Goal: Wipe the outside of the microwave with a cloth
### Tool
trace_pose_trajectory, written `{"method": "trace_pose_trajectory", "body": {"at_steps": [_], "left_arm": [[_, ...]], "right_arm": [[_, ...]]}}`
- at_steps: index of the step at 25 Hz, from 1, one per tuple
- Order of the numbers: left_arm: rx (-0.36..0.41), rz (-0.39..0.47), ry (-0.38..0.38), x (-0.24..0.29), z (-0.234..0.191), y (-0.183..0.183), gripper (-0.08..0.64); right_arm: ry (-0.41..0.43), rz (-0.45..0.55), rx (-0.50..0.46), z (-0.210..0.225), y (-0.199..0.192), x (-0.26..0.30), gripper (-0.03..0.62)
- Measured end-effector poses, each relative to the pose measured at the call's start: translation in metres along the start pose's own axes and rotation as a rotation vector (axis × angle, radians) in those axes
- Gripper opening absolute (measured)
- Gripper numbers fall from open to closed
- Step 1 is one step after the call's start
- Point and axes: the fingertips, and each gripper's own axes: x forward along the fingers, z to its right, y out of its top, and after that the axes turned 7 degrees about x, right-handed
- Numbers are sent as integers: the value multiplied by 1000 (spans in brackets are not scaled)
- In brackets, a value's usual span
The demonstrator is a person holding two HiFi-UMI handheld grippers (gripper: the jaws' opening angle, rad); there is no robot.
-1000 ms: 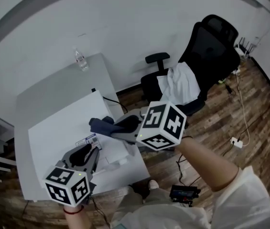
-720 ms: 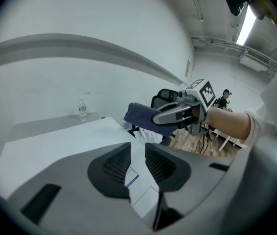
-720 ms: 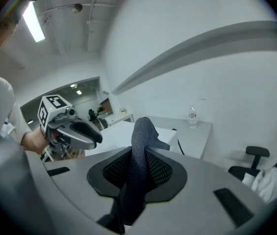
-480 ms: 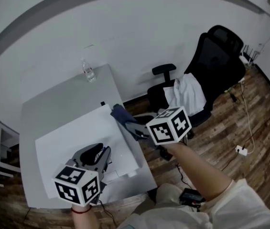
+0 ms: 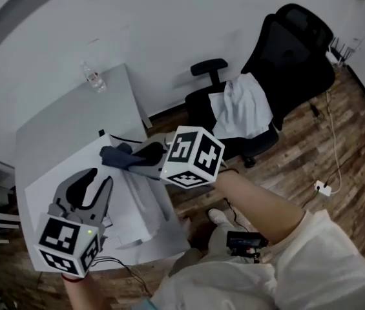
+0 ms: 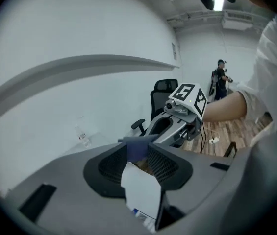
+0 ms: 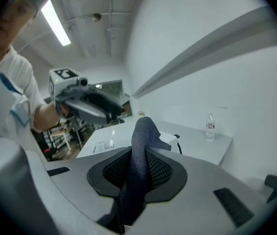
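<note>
The white microwave [image 5: 140, 202] stands on the grey table [image 5: 59, 118]. My right gripper [image 5: 130, 160] is shut on a dark blue cloth [image 5: 116, 155] and holds it at the microwave's far right top corner. The cloth [image 7: 139, 160] hangs pinched between that gripper's pads. My left gripper [image 5: 95, 178] hovers over the microwave's top near its front. Its jaws have just been opening and stand apart. In the left gripper view a white corner of the microwave [image 6: 140, 192] shows in their gap, with no pad pressing on it. The cloth [image 6: 137, 147] lies beyond.
A clear water bottle [image 5: 93, 78] stands at the table's far edge by the wall. A black office chair [image 5: 285, 50] with a white garment [image 5: 240, 112] on its seat is to the right. Cables and a plug strip [image 5: 321, 189] lie on the wooden floor.
The left gripper has risen and rolled above the microwave's top, and its jaws are wider. The right gripper carried the cloth along the microwave's right edge toward the back corner.
</note>
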Motion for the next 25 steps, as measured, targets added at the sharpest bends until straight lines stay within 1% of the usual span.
{"method": "trace_pose_trajectory", "body": {"at_steps": [2, 4, 5, 6, 7, 9, 14, 15, 16, 18, 19, 22, 23, 24, 25], "left_arm": [[172, -45, -29, 7, 4, 13, 158], [353, -106, -98, 18, 10, 17, 215], [420, -137, -137, 25, 12, 13, 232], [468, -166, -178, 33, 11, 5, 242], [498, -194, -218, 39, 10, -2, 245], [532, -244, -281, 49, 7, -12, 252], [605, -392, -359, 73, -5, -36, 249], [610, -418, -373, 77, -8, -41, 235], [608, -441, -381, 80, -11, -45, 203], [597, -481, -386, 81, -18, -52, 103], [594, -500, -390, 82, -21, -54, 75], [602, -585, -393, 82, -24, -60, 61], [601, -618, -386, 82, -26, -63, 60], [599, -646, -377, 83, -29, -64, 60], [595, -668, -368, 83, -31, -65, 60]], "right_arm": [[70, -57, -104, 6, -15, 0, 78], [136, -87, -165, 13, -28, 1, 78], [163, -92, -182, 16, -32, 1, 78], [189, -94, -193, 19, -34, 1, 78], [213, -96, -201, 22, -34, 2, 78], [260, -101, -220, 25, -31, 7, 78], [382, -117, -290, 22, -19, 18, 78], [396, -114, -299, 22, -15, 19, 78], [408, -110, -306, 21, -11, 20, 78], [429, -103, -314, 20, -5, 24, 78], [436, -105, -315, 21, -4, 26, 78], [422, -128, -292, 30, -8, 34, 83], [407, -134, -284, 35, -11, 35, 108], [388, -142, -280, 41, -15, 34, 162], [368, -150, -280, 48, -19, 31, 200]]}}
